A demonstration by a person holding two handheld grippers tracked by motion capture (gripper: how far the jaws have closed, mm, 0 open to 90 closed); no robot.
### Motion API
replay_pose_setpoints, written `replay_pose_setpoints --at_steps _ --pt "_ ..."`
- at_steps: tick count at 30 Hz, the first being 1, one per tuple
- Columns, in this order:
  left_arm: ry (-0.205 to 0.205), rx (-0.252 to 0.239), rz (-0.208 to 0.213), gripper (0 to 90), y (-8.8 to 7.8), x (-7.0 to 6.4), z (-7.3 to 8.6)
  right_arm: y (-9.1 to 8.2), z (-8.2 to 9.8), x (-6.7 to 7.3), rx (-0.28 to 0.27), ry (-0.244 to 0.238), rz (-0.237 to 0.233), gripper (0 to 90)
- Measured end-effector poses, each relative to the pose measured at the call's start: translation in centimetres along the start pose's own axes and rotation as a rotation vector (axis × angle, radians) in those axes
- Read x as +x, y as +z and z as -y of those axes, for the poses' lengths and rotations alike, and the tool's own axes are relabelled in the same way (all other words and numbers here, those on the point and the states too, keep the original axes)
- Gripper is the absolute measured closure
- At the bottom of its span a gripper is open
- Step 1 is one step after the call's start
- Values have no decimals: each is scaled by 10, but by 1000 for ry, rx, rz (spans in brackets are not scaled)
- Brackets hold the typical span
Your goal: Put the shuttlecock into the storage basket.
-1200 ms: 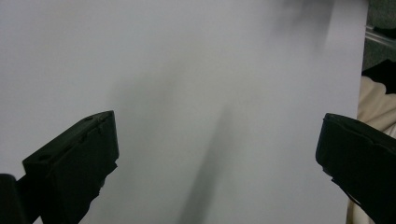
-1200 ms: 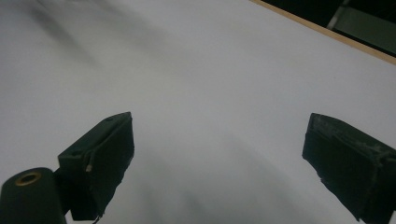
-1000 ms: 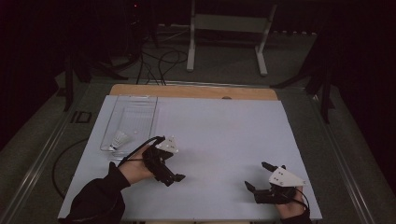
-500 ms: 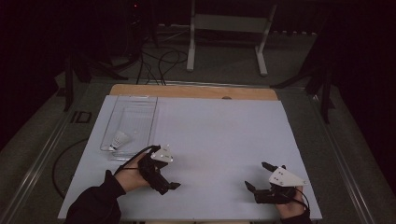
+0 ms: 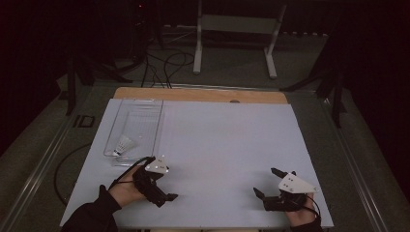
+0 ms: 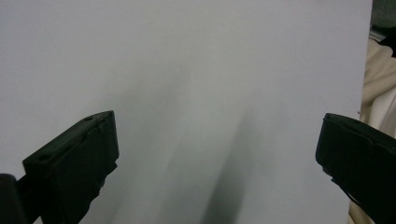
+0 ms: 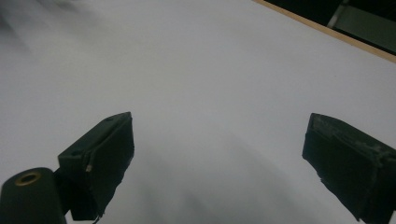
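Shuttlecock [image 5: 124,144] was the thing nearest the left gripper [image 5: 167,195], and it lay inside a clear plastic tray [image 5: 155,129] on the left part of the desk [image 5: 227,140], near the tray's front end, with its feathered skirt pointing away and to the right. Nearest the person, both grippers sat low over the front edge of the white desk surface. The left gripper, held in the left hand [image 5: 126,189], was just in front of the tray's near end and apart from it, its black jaws pointing right and towards the person; in the left gripper view its jaws stood wide apart with nothing but bare white surface between them. The right gripper [image 5: 265,182], held in the right hand [image 5: 300,216], was at the front right of the desk, well apart from the left one, with its grey three-cornered plate on top. In the right gripper view its jaws were likewise spread wide and empty over the white surface. Farther off, a strip of bare wood [image 5: 203,94] ran along the far edge of the desk, and beyond it a white metal stand [image 5: 236,24] and cables [image 5: 164,60] lay on the dark floor.
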State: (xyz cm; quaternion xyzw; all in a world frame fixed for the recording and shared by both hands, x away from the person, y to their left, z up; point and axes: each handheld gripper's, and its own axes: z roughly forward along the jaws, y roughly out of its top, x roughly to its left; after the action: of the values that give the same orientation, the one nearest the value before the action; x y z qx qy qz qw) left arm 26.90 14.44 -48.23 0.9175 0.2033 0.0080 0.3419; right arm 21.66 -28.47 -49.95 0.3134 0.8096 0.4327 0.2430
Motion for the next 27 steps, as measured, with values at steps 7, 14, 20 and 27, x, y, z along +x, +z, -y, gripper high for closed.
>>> replay_pose_setpoints --at_steps 7,14,20,27 --pt "-30 -14 -16 1 -7 1 14 1 0 0 1 -1 0 89" --pt "-73 -51 -26 1 -13 4 28 1 0 0 1 -1 0 89" --pt "-96 -76 -32 1 -15 4 37 1 1 0 1 -1 -1 89" --pt "-112 -110 -42 1 -20 5 45 1 1 0 5 -1 -1 89"
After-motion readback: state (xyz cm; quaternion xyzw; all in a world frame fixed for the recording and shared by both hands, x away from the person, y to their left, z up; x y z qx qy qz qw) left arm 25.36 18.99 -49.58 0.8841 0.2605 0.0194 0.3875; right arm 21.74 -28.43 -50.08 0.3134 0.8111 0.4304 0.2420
